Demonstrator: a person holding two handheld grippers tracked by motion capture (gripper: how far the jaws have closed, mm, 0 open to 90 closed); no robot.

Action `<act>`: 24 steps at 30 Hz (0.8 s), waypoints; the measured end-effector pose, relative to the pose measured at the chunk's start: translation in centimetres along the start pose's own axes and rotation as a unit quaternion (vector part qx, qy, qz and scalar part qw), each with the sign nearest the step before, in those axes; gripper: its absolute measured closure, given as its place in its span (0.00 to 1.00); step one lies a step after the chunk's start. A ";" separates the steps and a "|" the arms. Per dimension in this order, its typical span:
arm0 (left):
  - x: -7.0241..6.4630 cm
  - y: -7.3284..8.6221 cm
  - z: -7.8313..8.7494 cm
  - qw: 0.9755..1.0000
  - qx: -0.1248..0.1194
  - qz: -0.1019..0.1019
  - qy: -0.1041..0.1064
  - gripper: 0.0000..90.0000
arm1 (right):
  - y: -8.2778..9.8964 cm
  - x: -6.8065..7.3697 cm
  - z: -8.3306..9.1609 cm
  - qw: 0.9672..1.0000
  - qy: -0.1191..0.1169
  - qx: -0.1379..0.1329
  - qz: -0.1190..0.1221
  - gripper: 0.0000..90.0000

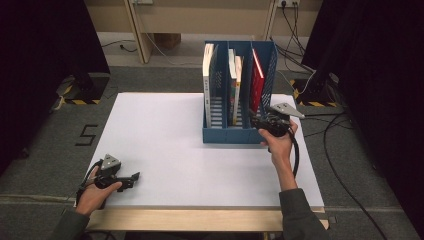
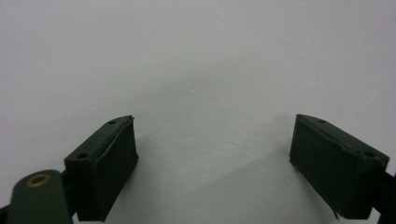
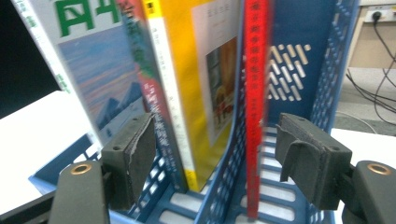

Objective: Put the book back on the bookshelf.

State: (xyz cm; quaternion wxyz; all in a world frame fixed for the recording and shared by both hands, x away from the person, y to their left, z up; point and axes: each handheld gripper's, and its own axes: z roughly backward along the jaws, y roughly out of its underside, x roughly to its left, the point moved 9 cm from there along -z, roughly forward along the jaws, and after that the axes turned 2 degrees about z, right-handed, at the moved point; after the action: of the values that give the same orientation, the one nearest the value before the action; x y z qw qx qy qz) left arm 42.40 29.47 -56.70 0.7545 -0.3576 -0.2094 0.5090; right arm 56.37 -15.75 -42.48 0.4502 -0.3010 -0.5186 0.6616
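**deskrat:** White tabletop (image 1: 165,150), dark curtains either side, cables all over the floor behind. Blue file rack (image 1: 227,134) sat at the far right of the board with three slots. Right gripper (image 1: 266,121) was parked at the front of the rightmost slot, where the red book (image 1: 257,80) stood upright. In the right gripper view the red book (image 3: 256,107) sat between the pads but neither pad touched it, jaws standing wide. Looked to me like the book had been slotted and the person was in the letting-go step.

**binder_bob:** Agreed, that's how I read it too. Left gripper (image 1: 131,177) rested low at the near left corner, jaws spread wide over bare white surface, nothing in them. Next move I'd guess called for backing the right one straight out toward the person without clipping the red spine or the divider, since the book stood pretty loose in that slot.
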 end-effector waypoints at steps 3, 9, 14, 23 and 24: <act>0.0 0.0 0.0 1.000 0.000 0.000 0.000 0.15 | 0.3 0.6 0.2 1.000 -0.007 0.004 0.001 0.32; 0.0 0.0 0.0 1.000 0.000 0.000 0.000 0.15 | 0.9 1.5 0.7 1.000 -0.017 0.011 0.007 0.29; 0.0 0.0 0.0 1.000 0.000 0.000 0.000 0.15 | 1.2 2.3 1.0 1.000 -0.024 0.013 0.007 0.27; 0.0 0.0 0.0 1.000 0.000 0.000 0.000 0.15 | 2.0 3.4 1.4 0.999 -0.031 0.022 0.013 0.24; 0.0 0.0 0.0 1.000 0.000 0.000 0.001 0.15 | 2.1 3.5 1.4 0.999 -0.032 0.021 0.012 0.24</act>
State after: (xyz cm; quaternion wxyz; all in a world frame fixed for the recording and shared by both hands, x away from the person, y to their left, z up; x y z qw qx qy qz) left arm 42.40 29.47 -56.70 0.7545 -0.3580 -0.2090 0.5089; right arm 53.16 -13.30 -43.86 0.4311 -0.2763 -0.5152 0.6873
